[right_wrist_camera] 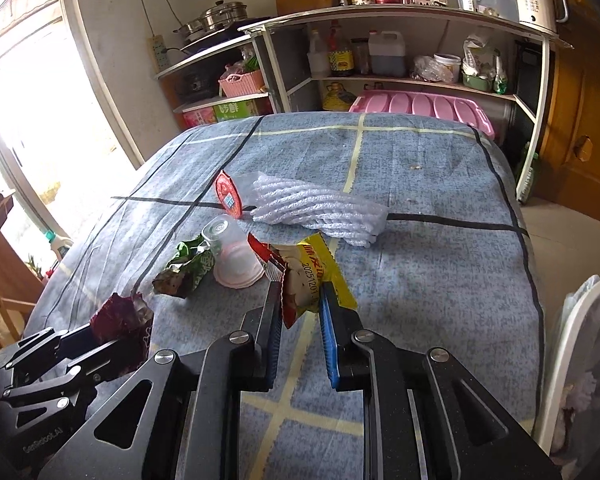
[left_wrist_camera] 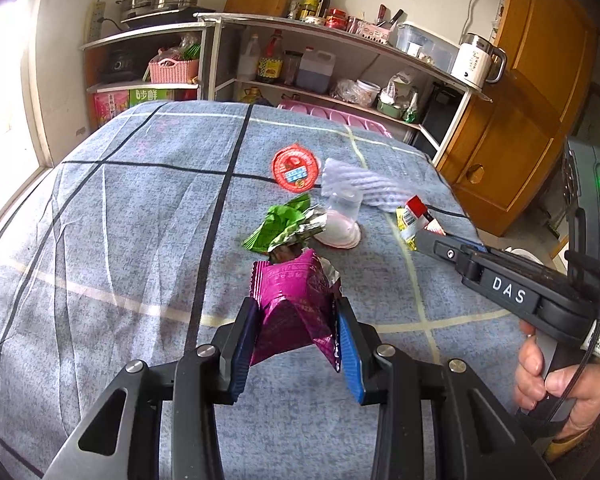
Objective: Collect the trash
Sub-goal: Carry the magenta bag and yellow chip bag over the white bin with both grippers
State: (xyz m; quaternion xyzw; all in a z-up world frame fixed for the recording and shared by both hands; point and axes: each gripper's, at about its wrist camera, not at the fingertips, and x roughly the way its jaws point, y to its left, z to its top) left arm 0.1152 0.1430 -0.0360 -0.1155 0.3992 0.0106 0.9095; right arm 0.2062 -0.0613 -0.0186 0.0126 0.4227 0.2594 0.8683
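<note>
Three snack wrappers [left_wrist_camera: 296, 312] (purple, green, yellow); one cup [right_wrist_camera: 236, 256]; one red lid [left_wrist_camera: 296, 168]; one foam sheet [right_wrist_camera: 316, 210].

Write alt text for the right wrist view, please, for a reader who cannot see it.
The right tool is shut on a yellow and red snack wrapper above a blue checked cloth. Behind it lie an overturned plastic cup, a green wrapper and white foam netting.

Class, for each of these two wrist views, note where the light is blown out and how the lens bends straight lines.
Left wrist view: glare whites out the window edge; the shelf unit bows and dark corners frame the picture. Right wrist view: the window burns out on the left, and the tablecloth stripes curve.
</note>
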